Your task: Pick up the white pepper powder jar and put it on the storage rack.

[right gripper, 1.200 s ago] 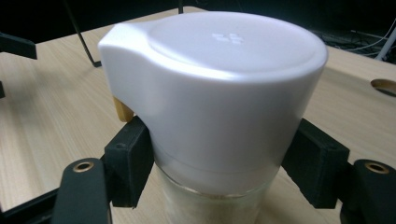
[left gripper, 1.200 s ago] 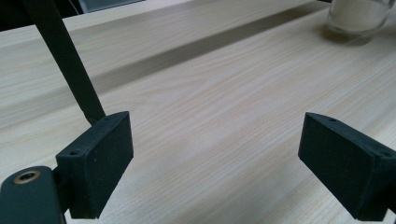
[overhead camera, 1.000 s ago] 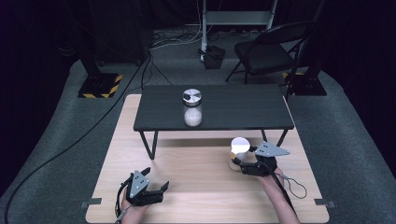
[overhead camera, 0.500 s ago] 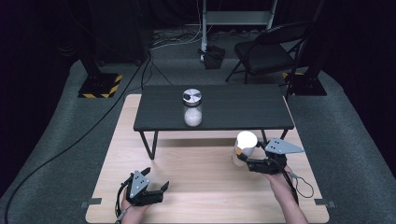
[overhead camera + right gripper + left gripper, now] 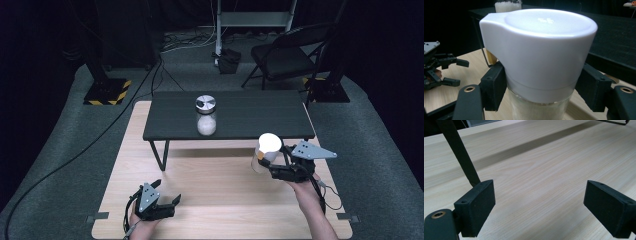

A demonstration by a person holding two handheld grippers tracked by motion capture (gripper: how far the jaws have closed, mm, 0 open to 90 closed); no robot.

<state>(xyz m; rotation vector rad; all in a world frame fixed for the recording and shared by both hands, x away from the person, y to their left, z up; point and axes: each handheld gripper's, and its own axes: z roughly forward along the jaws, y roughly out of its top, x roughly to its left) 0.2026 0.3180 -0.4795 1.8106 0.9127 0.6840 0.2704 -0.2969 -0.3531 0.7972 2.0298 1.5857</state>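
High view overhead facing forward, 2 gripper views close, all sharing wooden tabletop (image 5: pixel 210 200).

The left gripper (image 5: pixel 172 202), a black two-jaw tool topped by a grey three-cornered plate, is held low at the near left in the high view, and its jaws are pointed to the right. In the left gripper view its jaws are seen spread wide apart, with nothing between the pads (image 5: pixel 477 207). The left hand (image 5: pixel 136 220) is wrapped around its rear. The right gripper (image 5: pixel 264 165), of the same black build with a grey plate, is raised at the right on an outstretched forearm (image 5: pixel 312 212). Its jaws are pointed left and are clamped against both sides of a held object, as seen in the right gripper view.
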